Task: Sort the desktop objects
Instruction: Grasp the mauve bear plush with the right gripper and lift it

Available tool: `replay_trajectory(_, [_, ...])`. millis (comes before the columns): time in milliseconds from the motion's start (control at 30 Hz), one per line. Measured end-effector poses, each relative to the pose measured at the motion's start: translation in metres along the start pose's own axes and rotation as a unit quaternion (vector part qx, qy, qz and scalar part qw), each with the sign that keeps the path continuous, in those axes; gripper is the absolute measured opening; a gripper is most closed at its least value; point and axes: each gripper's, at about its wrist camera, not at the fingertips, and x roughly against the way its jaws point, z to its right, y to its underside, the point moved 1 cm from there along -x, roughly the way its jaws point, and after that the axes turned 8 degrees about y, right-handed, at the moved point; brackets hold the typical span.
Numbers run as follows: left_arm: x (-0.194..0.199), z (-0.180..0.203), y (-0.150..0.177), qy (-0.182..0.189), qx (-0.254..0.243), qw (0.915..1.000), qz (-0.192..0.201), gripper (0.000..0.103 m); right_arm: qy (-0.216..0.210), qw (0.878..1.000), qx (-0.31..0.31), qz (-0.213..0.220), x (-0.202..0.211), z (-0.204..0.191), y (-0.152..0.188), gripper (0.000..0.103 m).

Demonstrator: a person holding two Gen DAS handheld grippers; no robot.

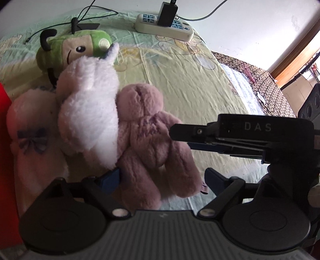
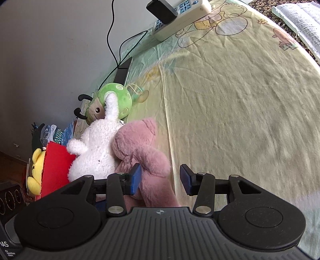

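A mauve plush toy (image 1: pixel 148 140) (image 2: pixel 140 148) lies on the yellow-green cartoon cloth (image 1: pixel 190 84), leaning against a white plush (image 1: pixel 90 112) (image 2: pixel 96 146). Behind them sits a green plush (image 1: pixel 80 48) (image 2: pixel 112 100). A pale pink plush with a bow (image 1: pixel 32 130) lies at the left. My left gripper (image 1: pixel 163 180) is open, its fingers on either side of the mauve toy's legs. My right gripper (image 2: pixel 160 180) is open too, and a mauve limb lies just inside its left pad (image 2: pixel 135 179). Seen side-on in the left wrist view, the right gripper (image 1: pixel 240 136) has its tip at the mauve toy.
A red box (image 2: pixel 56 168) and a yellow plush (image 2: pixel 35 170) stand at the left edge. At the back by the wall are a white power strip (image 1: pixel 164 26) (image 2: pixel 180 18) with a black charger, cables and a phone (image 2: pixel 124 72). Printed paper (image 2: pixel 300 20) lies far right.
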Motion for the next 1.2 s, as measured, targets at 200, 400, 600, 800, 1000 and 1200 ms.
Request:
replay_trajectory(200, [-0.011, -0.008, -0.007, -0.001, 0.012, 0.9999, -0.010, 0.091, -0.029, 1.000, -0.001, -0.009, -0.008, 0.000, -0.004, 0.047])
replay_trajectory(400, [-0.018, -0.009, -0.009, 0.002, 0.014, 0.9997, -0.018, 0.091, -0.062, 0.998, 0.002, -0.031, -0.013, -0.006, -0.001, 0.043])
replay_trajectory(600, [-0.014, -0.008, -0.006, 0.021, 0.023, 0.9992, -0.025, 0.091, -0.058, 0.998, 0.006, -0.032, -0.003, -0.008, 0.002, 0.039])
replay_trajectory(800, [-0.011, 0.011, 0.008, 0.050, 0.014, 0.9979, -0.040, 0.091, -0.035, 0.999, -0.002, -0.030, 0.020, -0.001, 0.014, 0.038])
replay_trajectory(1000, [-0.007, 0.033, 0.025, 0.069, -0.016, 0.9962, -0.051, 0.091, -0.017, 0.999, -0.021, -0.021, 0.044, 0.009, 0.032, 0.037])
replay_trajectory(1200, [0.000, 0.050, 0.038, 0.071, -0.050, 0.9949, -0.053, 0.091, -0.009, 0.999, -0.029, -0.014, 0.061, 0.013, 0.049, 0.037])
